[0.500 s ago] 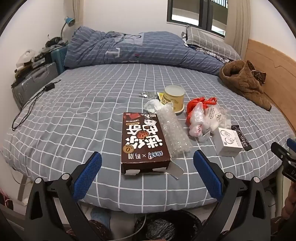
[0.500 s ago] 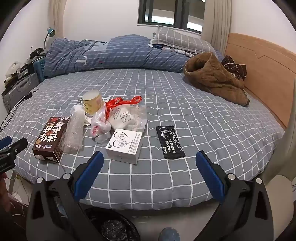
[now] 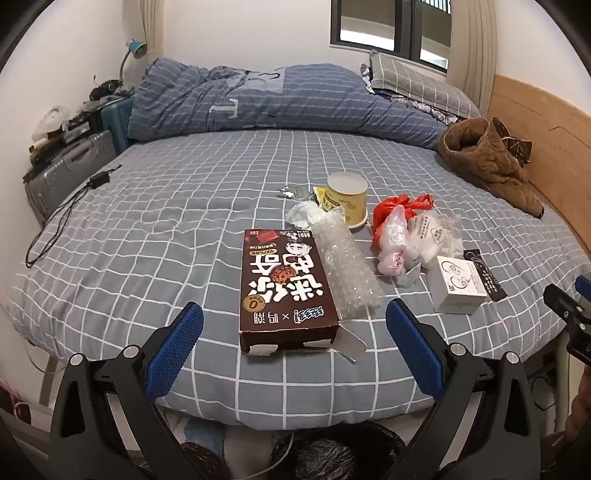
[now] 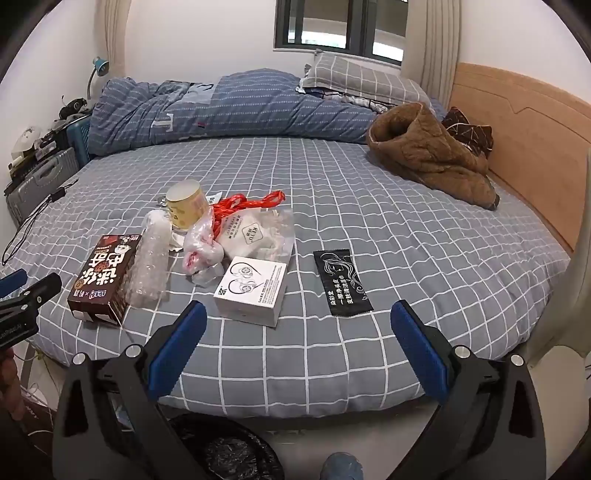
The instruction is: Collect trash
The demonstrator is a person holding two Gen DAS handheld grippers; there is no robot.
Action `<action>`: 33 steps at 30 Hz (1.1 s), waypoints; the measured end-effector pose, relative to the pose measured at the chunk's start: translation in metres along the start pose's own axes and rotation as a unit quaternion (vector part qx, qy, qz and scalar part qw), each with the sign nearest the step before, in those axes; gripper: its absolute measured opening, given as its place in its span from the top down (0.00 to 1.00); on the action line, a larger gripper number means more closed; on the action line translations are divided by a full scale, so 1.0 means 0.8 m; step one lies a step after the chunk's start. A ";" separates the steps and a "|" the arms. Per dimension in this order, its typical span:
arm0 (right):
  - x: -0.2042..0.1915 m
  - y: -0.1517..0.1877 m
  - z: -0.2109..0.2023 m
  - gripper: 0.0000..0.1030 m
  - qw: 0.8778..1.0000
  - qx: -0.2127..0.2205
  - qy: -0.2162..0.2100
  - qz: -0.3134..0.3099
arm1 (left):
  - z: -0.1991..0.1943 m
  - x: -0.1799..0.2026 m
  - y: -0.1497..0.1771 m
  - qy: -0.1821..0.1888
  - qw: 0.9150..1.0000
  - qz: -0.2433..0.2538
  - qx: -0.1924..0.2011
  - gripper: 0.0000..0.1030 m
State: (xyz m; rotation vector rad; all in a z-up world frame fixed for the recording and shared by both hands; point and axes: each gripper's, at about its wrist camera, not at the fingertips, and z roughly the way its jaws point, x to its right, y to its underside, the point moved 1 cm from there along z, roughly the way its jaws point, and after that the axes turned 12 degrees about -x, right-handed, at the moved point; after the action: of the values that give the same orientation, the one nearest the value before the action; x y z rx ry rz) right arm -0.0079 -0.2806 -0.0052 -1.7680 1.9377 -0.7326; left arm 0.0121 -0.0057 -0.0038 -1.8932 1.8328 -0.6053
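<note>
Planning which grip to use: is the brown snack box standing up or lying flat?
Lying flat: brown snack box rests on its back, printed face up, on the bed.

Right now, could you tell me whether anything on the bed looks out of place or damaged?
Yes: litter sits on the made bed. The brown box has its near end torn open with tape hanging, a yellow cup stands among wrappers, and a black sachet lies apart.

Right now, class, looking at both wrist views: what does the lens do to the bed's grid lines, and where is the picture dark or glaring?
Left wrist view: the bed grid bows outward, fisheye distortion; corners are black; the window is bright; the brown box is sharp. Right wrist view: same bowing and dark corners; the bin below the bed edge sits in shadow.
</note>
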 end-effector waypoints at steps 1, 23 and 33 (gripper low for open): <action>0.000 0.000 0.000 0.07 1.000 0.000 0.000 0.000 | 0.000 0.000 0.000 0.000 1.000 0.001 0.001 0.06; -0.006 -0.002 0.002 0.07 1.000 0.001 -0.001 0.000 | 0.001 0.001 0.001 -0.008 1.000 0.005 -0.003 0.06; -0.012 -0.004 -0.002 0.07 1.000 0.005 -0.002 -0.001 | -0.001 -0.003 0.005 -0.014 1.000 0.005 -0.003 0.06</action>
State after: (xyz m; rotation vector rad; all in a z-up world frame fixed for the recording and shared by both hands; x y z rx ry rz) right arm -0.0055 -0.2708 -0.0025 -1.7643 1.9276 -0.7363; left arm 0.0080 -0.0035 -0.0055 -1.8859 1.8276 -0.5670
